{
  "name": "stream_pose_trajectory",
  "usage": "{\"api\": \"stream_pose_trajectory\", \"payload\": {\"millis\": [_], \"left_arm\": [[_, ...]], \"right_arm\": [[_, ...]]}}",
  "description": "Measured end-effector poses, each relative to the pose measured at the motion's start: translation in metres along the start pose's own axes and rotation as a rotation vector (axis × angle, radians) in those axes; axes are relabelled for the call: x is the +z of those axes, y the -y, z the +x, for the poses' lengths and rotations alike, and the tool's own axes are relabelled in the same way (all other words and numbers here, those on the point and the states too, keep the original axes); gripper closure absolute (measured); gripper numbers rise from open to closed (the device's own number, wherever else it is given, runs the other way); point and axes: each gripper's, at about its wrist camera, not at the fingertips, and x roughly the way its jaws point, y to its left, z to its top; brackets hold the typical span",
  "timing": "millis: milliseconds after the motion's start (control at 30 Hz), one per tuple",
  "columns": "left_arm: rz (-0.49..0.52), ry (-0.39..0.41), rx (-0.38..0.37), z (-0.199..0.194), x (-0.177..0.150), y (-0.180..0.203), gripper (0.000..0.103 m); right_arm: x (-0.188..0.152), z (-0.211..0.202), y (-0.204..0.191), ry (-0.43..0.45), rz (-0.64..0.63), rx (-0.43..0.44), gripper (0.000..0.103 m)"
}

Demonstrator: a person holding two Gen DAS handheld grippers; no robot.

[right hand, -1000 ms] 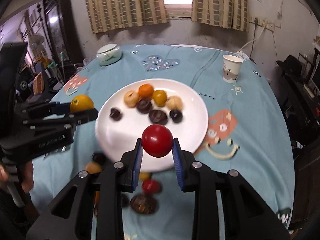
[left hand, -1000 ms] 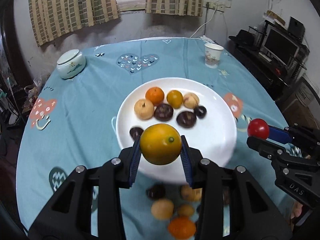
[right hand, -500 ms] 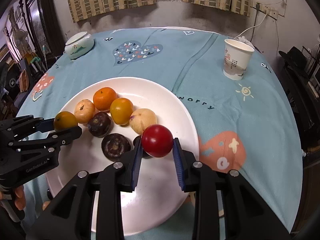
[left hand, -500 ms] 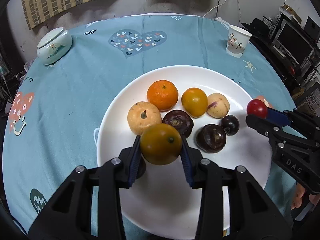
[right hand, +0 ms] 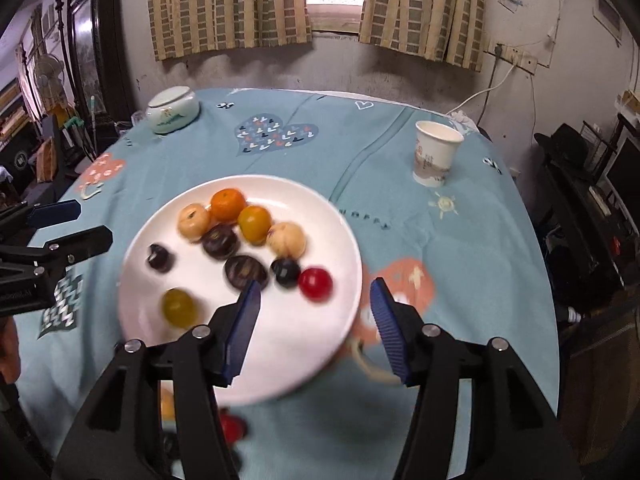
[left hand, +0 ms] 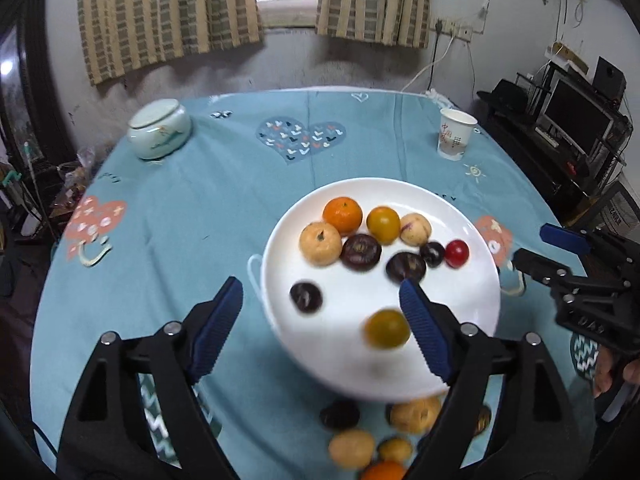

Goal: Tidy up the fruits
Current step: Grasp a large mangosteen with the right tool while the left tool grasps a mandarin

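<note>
I am in a lived-in home: my round bench wears a light blue cartoon-print cloth (left hand: 224, 200), yellow-and-grey striped curtains (right hand: 228, 4) frame a small window in a stained plaster wall, a pale green lidded ceramic jar (left hand: 159, 129) sits near the far edge, and a black computer monitor (left hand: 576, 114) crowds a cluttered rack

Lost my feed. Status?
Both tools open: left, right. Yellow-orange fruit and small red fruit on white plate. Nothing in the way.
</note>
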Motion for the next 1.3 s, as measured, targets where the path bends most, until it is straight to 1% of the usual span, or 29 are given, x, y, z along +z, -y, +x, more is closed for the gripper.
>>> {"api": "stream_pose_trajectory", "payload": {"millis": [33, 133, 167, 233, 333, 433, 567, 700, 933, 1033, 1100, 1133, 1167, 1200, 1233, 1300], "left_arm": [[-0.007, 0.019, -0.001, -0.014, -0.015, -0.001, 0.011], [-0.040, 0.038, -0.016, -0.040, -0.067, -0.002, 0.010], [-0.048, 0.035, -0.015, -0.045, -0.084, -0.002, 0.010], [-0.070, 0.030, -0.013, -0.053, -0.122, -0.001, 0.010], [-0.078, 0.016, -0.006, -0.059, -0.156, -0.001, 0.010], [-0.061, -0.014, -0.008, -0.062, -0.177, 0.002, 0.010], [-0.062, -0.011, -0.018, -0.068, -0.187, 0.002, 0.010], [-0.052, -0.011, -0.028, -0.070, -0.189, 0.003, 0.010], [-0.052, -0.020, -0.025, -0.069, -0.193, 0.001, 0.010], [-0.045, -0.025, -0.019, -0.069, -0.194, -0.001, 0.010], [-0.042, -0.027, -0.020, -0.067, -0.194, -0.001, 0.010], [-0.041, -0.028, -0.020, -0.067, -0.194, 0.000, 0.010], [-0.040, -0.030, -0.021, -0.065, -0.193, 0.001, 0.010], [-0.039, -0.034, -0.021, -0.064, -0.193, 0.002, 0.010], [-0.038, -0.037, -0.022, -0.063, -0.192, 0.004, 0.010], [-0.037, -0.044, -0.024, -0.060, -0.190, 0.006, 0.010]], "right_arm": [[-0.016, -0.015, -0.001, 0.002, 0.015, 0.017, 0.044], [-0.059, -0.043, -0.010, 0.001, 0.041, 0.035, 0.034], [-0.082, -0.054, -0.016, 0.003, 0.047, 0.044, 0.034], [-0.110, -0.066, -0.025, 0.002, 0.055, 0.046, 0.034], [-0.148, -0.077, -0.037, -0.004, 0.078, 0.053, 0.034], [-0.162, -0.079, -0.048, -0.022, 0.064, 0.069, 0.034], [-0.167, -0.077, -0.060, -0.036, 0.027, 0.060, 0.034], [-0.166, -0.070, -0.067, -0.053, -0.001, 0.061, 0.034], [-0.154, -0.020, -0.067, -0.116, -0.012, 0.078, 0.034], [-0.150, -0.007, -0.069, -0.121, -0.021, 0.080, 0.034], [-0.146, 0.002, -0.072, -0.131, -0.035, 0.091, 0.040], [-0.145, 0.008, -0.073, -0.145, -0.041, 0.096, 0.047], [-0.143, 0.011, -0.074, -0.140, -0.050, 0.084, 0.056], [-0.141, 0.012, -0.076, -0.135, -0.065, 0.071, 0.059], [-0.140, 0.012, -0.077, -0.136, -0.079, 0.068, 0.060], [-0.140, 0.008, -0.076, -0.138, -0.065, 0.086, 0.061]]}}
